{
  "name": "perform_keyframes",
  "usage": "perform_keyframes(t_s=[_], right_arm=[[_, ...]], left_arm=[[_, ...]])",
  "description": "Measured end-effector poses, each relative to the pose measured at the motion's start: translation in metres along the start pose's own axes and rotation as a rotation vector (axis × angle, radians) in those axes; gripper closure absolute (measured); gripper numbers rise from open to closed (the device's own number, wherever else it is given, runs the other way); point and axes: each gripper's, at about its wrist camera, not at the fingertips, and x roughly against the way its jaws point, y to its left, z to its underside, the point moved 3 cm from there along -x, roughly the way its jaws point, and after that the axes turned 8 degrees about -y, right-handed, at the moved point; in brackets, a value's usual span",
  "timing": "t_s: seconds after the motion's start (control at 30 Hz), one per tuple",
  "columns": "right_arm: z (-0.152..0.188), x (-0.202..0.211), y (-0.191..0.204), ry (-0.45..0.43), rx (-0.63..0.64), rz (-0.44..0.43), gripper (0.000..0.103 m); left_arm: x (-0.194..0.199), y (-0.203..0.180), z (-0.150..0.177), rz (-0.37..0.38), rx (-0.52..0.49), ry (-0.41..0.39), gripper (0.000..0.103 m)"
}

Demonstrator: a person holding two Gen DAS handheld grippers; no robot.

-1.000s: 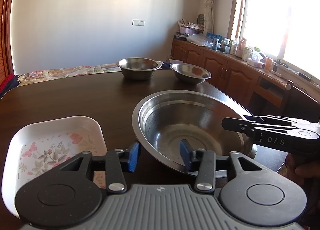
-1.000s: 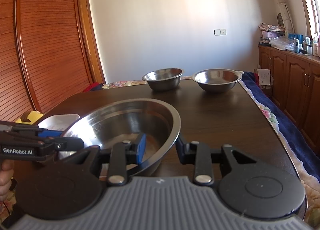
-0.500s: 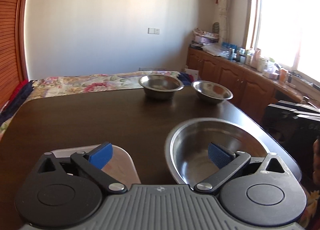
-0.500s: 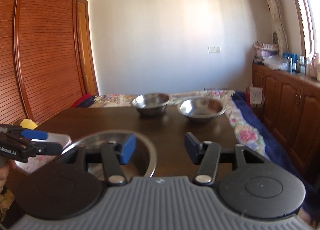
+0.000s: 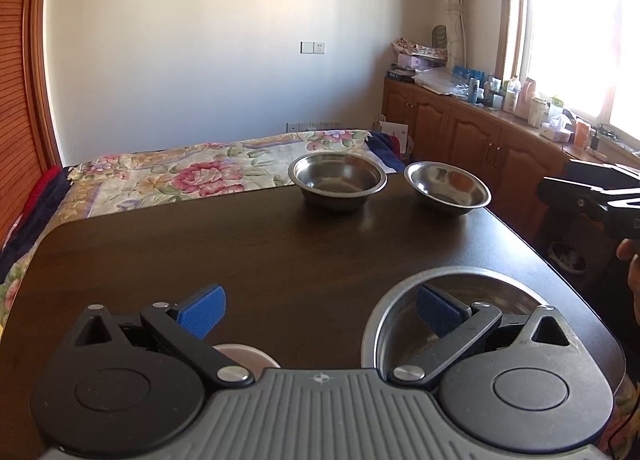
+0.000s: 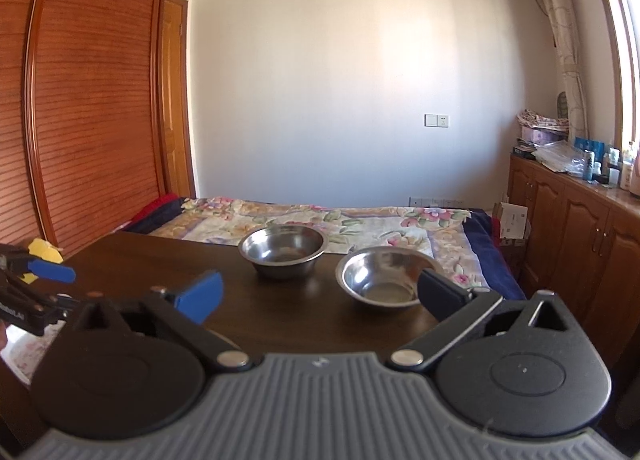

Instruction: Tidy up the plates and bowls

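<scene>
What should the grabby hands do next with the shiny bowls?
Probably reach the right gripper forward to the shallower far bowl. Both grippers are open and hold nothing, the big bowl already sits on the table nearby, and two small bowls stand apart at the far edge, not yet stacked.

The table (image 5: 240, 244) is dark brown, glossy wood. At its far edge two bowls (image 5: 339, 180) (image 5: 447, 187) are bare silver steel, as is the large bowl (image 5: 400, 324) at the near right edge. The left gripper (image 5: 319, 310) and right gripper (image 6: 318, 294) are black with grey ribbed bodies; their pads (image 5: 202, 310) are bright blue. The bedspread (image 5: 192, 176) shows pink flowers and green leaves on cream, bordered navy. The cabinets (image 5: 472, 140) are reddish-brown wood; the wall (image 6: 360, 100) is plain white.
</scene>
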Motion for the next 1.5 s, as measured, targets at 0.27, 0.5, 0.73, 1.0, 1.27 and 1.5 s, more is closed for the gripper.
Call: perform_keyframes(t_s=[0.27,0.5,0.73,1.0,1.27,1.5], right_arm=[[-0.017,-0.027,-0.009,0.025,0.056,-0.038,0.0],[-0.026,-0.056,-0.022,0.068,0.037,-0.087,0.0],[-0.028,-0.096,-0.022,0.119,0.022,-0.138,0.002],[-0.012,-0.132,-0.015,0.187,-0.014,-0.178,0.029],[-0.007,-0.161,-0.014,0.249,-0.015,-0.189,0.045],[-0.002,-0.182,-0.014,0.292,-0.023,-0.192,0.053]], left_arm=[[-0.015,-0.002,-0.016,0.032,-0.032,0.024,0.0],[-0.037,-0.003,-0.037,0.014,-0.097,0.032,0.0],[-0.069,-0.002,-0.061,0.049,-0.114,0.018,0.007],[-0.108,-0.003,-0.067,0.081,-0.063,0.015,0.024],[-0.142,0.005,-0.072,0.055,-0.053,0.018,0.033],[-0.168,0.014,-0.072,0.058,-0.02,0.04,0.044]])
